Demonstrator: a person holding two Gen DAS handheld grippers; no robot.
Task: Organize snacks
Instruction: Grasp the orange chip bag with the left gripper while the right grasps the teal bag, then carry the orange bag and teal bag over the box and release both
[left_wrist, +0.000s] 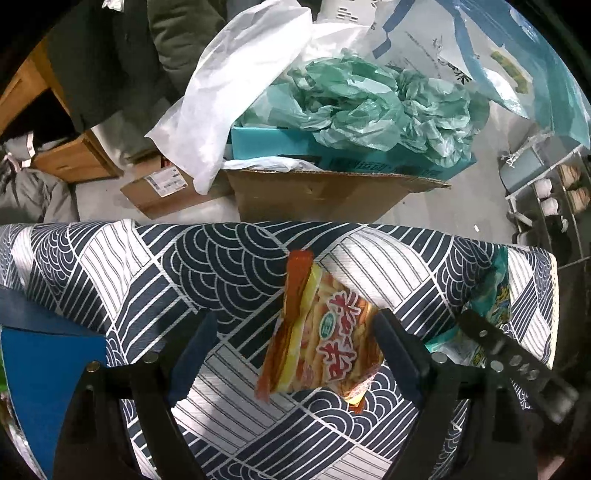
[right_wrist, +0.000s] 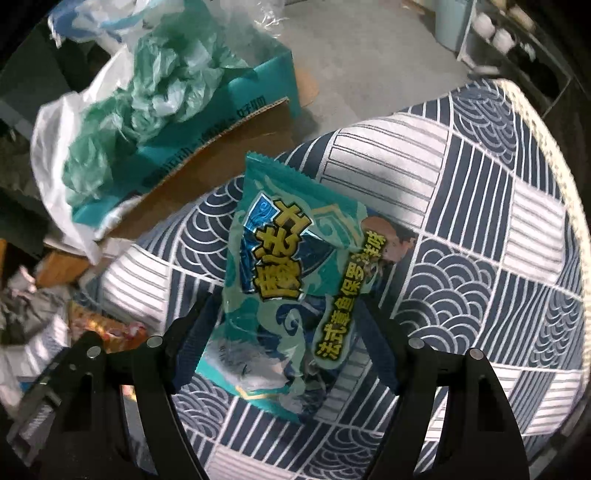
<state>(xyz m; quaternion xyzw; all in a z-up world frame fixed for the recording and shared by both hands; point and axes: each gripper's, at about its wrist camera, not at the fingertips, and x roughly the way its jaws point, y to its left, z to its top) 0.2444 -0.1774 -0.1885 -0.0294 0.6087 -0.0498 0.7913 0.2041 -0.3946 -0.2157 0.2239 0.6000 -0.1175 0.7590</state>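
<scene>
An orange snack packet (left_wrist: 321, 332) with red lettering lies on the navy-and-white patterned tablecloth (left_wrist: 221, 266). My left gripper (left_wrist: 293, 321) points down over it, open, one finger on each side. The packet lies close to the right-hand finger (left_wrist: 391, 339), and cloth shows beside the other. A teal packet (right_wrist: 295, 273) with yellow lettering lies flat on the same cloth (right_wrist: 480, 221). My right gripper (right_wrist: 286, 308) straddles its lower half, open. The teal packet (left_wrist: 498, 291) and a finger of the right gripper show at the right of the left wrist view. The orange packet (right_wrist: 107, 328) shows at the lower left of the right wrist view.
Past the table's far edge a cardboard box (left_wrist: 314, 195) holds a teal carton (left_wrist: 280, 144) and crumpled green plastic bags (left_wrist: 369, 99). A white bag (left_wrist: 236, 74) drapes beside it. A blue flat object (left_wrist: 44, 369) lies at the left. A shelf rack (left_wrist: 554, 192) stands at the right.
</scene>
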